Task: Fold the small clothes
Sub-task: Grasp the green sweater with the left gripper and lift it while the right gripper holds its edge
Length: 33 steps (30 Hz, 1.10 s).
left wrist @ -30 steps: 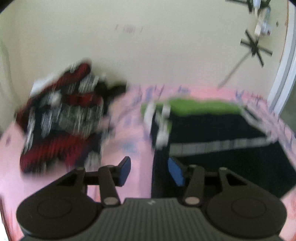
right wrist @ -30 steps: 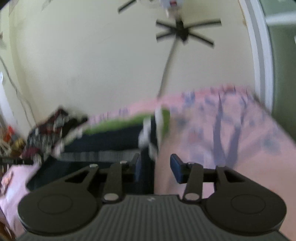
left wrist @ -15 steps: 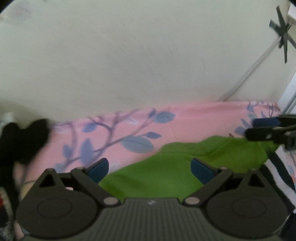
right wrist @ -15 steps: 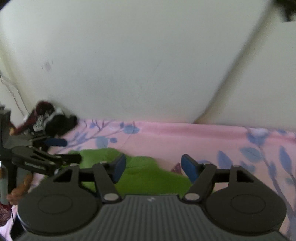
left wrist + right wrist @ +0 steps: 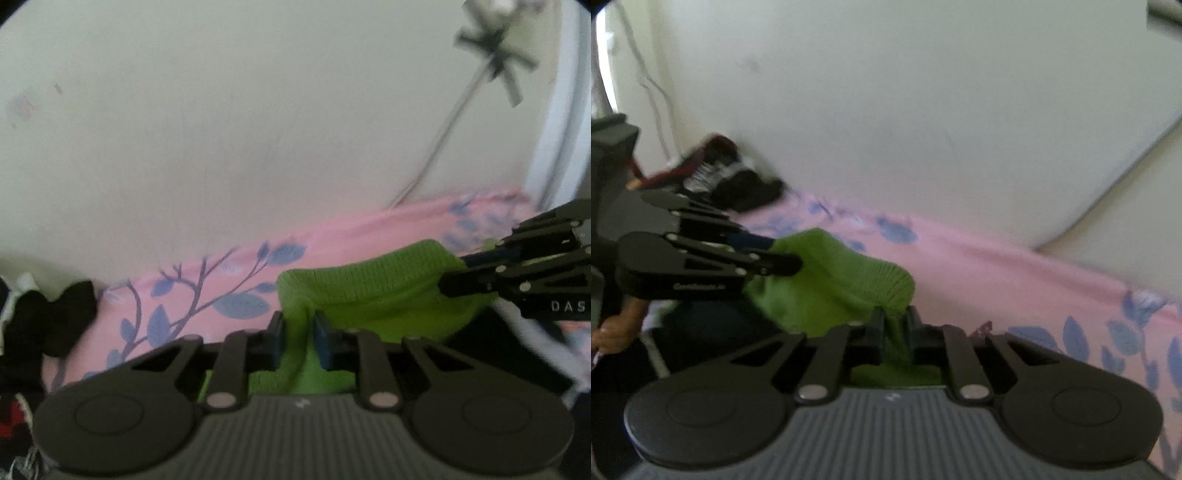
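A small garment with a bright green ribbed band (image 5: 376,295) and a dark navy body (image 5: 491,343) is held up over a pink flowered bed sheet (image 5: 207,291). My left gripper (image 5: 298,338) is shut on the left end of the green band. My right gripper (image 5: 896,332) is shut on the right end of the green band (image 5: 842,284). Each gripper shows in the other's view, the right one at the far right (image 5: 517,273), the left one at the left (image 5: 713,262). The band bunches between them.
A pile of red, black and white clothes (image 5: 727,181) lies against the cream wall at the left, and also shows in the left wrist view (image 5: 44,321). A cable (image 5: 443,129) runs down the wall. A person's hand (image 5: 617,325) holds the left gripper.
Both grippers went from open above the green band to shut on it, one at each end. The band is now pinched and lifted between them.
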Tool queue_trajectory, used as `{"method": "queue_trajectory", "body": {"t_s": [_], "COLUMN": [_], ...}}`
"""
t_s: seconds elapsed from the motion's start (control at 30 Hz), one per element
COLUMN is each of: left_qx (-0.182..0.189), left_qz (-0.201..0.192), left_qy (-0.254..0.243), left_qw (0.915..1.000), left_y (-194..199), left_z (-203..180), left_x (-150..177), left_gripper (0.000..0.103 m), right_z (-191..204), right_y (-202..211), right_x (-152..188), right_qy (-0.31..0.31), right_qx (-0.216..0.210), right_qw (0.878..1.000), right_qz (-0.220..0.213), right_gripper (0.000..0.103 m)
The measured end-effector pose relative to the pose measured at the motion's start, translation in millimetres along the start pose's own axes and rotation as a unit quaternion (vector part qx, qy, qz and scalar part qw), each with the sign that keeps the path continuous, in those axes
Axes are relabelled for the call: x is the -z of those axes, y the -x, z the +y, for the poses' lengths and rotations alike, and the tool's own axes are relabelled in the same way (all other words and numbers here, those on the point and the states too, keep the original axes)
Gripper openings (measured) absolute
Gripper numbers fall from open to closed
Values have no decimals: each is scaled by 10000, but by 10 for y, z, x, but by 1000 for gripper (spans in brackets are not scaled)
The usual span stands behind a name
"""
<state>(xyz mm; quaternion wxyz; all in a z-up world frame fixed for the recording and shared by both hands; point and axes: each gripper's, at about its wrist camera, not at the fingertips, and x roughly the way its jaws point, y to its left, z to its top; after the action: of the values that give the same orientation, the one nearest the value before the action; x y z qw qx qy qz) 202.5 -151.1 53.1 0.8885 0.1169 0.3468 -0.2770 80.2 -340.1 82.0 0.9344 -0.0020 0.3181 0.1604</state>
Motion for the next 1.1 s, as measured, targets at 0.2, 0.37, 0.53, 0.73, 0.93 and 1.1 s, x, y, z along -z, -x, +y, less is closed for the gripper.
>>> {"method": "queue_trajectory", "body": {"t_s": [0.2, 0.37, 0.53, 0.73, 0.93, 1.1], "left_qx": [111, 218, 247, 639, 104, -81], "left_qz": [-805, -1138, -815, -523, -995, -379], "left_qy": [-315, -422, -544, 135, 1307, 1953], "left_qw": [9962, 9924, 9949, 9965, 9864, 9800], "left_y": [1057, 1692, 1811, 1939, 2164, 1669], "left_z": [-333, -601, -811, -506, 176, 437], "left_x": [508, 1193, 1876, 2219, 2018, 1740], "left_gripper": [17, 17, 26, 56, 96, 42], "right_z": [619, 1137, 1475, 1369, 982, 827], "right_y": [981, 1555, 1584, 1697, 1954, 1700], "right_x": [392, 1115, 1843, 2165, 1979, 1813], "right_qy": [602, 1052, 1070, 299, -1122, -1604], "right_qx": [-97, -41, 35, -86, 338, 929], "right_qw": [9948, 9876, 9913, 9965, 9795, 9705], "right_qz": [-814, -1164, -771, -772, -1636, -1539], "right_gripper": [5, 5, 7, 49, 49, 50]}}
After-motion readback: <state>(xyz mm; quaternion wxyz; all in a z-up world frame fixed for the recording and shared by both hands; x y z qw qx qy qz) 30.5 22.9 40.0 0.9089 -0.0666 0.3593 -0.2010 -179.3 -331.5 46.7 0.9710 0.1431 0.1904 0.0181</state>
